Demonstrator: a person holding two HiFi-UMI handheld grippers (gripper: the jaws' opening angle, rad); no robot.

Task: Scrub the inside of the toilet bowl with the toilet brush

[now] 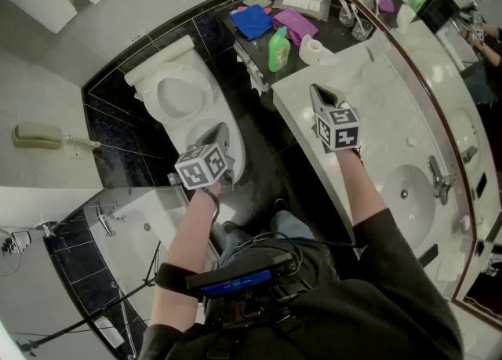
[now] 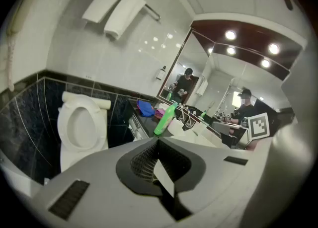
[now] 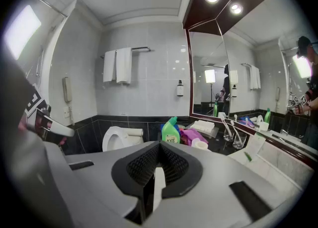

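two bare forearms reach forward from the body, wrists straight, and both grippers tip slightly downward. in the head view the left gripper (image 1: 223,131) sits over the front of the toilet (image 1: 179,96) bowl, with its marker cube nearest the wrist. its jaws are clenched together with nothing between them. the right gripper (image 1: 317,90) hangs above the near corner of the pale stone worktop (image 1: 376,107) and points along it toward the back wall. its jaws are likewise closed and empty. the two grippers are well apart, and the worktop's front edge runs between them.

the free room is a narrow strip of dark floor (image 1: 263,154) between the toilet's side and that straight worktop edge, and the person's legs stand in it. on the left, a bathtub (image 1: 137,233) and a glass edge close off that side, just beside the left forearm. on the right, a sink (image 1: 408,198) is sunk into the worktop, with its tap (image 1: 439,178) on the far side.

the toilet stands against the black tiled wall with its lid raised and the bowl open. farther back, a dark ledge (image 1: 337,37) carries a green bottle (image 1: 278,49), a paper roll (image 1: 314,51), a blue cloth (image 1: 252,21) and a purple cloth (image 1: 294,25), all crowded together. glasses (image 1: 361,29) stand by the mirror (image 3: 248,73). a wall phone (image 1: 38,136) hangs left of the toilet, and towels (image 3: 119,65) hang on a rail above it.
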